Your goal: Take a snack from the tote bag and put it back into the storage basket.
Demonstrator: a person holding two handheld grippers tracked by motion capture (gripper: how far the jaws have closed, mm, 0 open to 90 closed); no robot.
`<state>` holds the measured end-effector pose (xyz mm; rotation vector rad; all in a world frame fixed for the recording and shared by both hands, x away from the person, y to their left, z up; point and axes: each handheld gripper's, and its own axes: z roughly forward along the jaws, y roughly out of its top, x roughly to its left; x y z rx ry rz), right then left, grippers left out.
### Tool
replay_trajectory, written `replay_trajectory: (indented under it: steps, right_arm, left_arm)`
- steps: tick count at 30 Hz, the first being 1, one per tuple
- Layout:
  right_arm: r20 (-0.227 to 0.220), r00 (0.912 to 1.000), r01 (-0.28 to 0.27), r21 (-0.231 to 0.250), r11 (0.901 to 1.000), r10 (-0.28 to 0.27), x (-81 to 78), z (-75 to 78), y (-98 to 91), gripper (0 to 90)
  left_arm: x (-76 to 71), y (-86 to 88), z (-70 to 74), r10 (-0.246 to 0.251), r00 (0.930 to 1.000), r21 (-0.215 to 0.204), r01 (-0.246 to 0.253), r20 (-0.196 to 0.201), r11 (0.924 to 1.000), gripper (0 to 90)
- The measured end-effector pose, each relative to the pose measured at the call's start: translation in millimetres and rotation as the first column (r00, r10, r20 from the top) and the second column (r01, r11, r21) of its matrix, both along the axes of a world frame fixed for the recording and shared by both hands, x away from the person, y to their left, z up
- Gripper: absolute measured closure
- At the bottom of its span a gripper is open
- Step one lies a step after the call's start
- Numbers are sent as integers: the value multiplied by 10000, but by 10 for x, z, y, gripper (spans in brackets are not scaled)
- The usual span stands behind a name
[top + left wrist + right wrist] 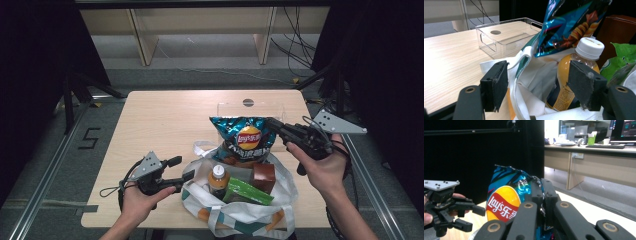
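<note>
Chips bag (243,137): blue crisp packet with a red and yellow logo, held upright with its lower end at the mouth of the tote bag and its top edge raised toward the far side of the table; the right gripper view shows the logo side (504,202) facing the camera.
Right gripper (280,129): jaws pressed together on the packet's upper right edge, pinching the foil; in the right gripper view the two black jaws close tight on the crinkled foil.
Right hand (325,167): wraps the gripper's handle at the right side of the table, beside the tote.
Tote bag (240,212): white cloth with teal and orange patches, lying open at the near edge of the table, its handle loops spread toward the left.
Bottle (218,181): orange drink with a white cap, standing inside the tote just below the packet; seen close in the left gripper view (584,65).
Brown box (263,177): inside the tote, right of the bottle.
Green packet (247,192): lying slantwise in the tote, in front of the brown box.
Left gripper (182,169): jaws spread, one on each side of the tote's left rim; no pad presses on the cloth.
Left hand (142,195): grips the handle near the table's front left edge.
Clear tray (250,106): transparent bin on the far side of the table, behind the packet.
Table (160,125): light wood top.
</note>
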<state>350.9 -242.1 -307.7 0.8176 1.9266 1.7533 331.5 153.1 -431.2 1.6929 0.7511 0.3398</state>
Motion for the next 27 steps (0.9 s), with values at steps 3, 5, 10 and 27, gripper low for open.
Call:
replay_trajectory:
  steps: [3, 5, 10, 27]
  right_arm:
    - [285, 9996, 90, 15, 10000, -90, 13, 39, -24, 900]
    - [126, 9999, 112, 50, 9999, -113, 2, 71, -34, 900]
    - [179, 9990, 409, 320, 9986, -415, 10, 127, -55, 900]
    - [433, 9975, 528, 595, 9968, -554, 14, 284, -83, 900]
  left_arm:
    - [-4, 4, 6, 67, 10000, 142, -67, -5, 9999, 319]
    - [-6, -2, 2, 118, 9999, 89, -117, -66, 9999, 319]
    - [1, -1, 3, 16, 10000, 158, -17, 47, 9999, 318]
    - [13, -15, -20, 20, 10000, 55, -20, -40, 10000, 319]
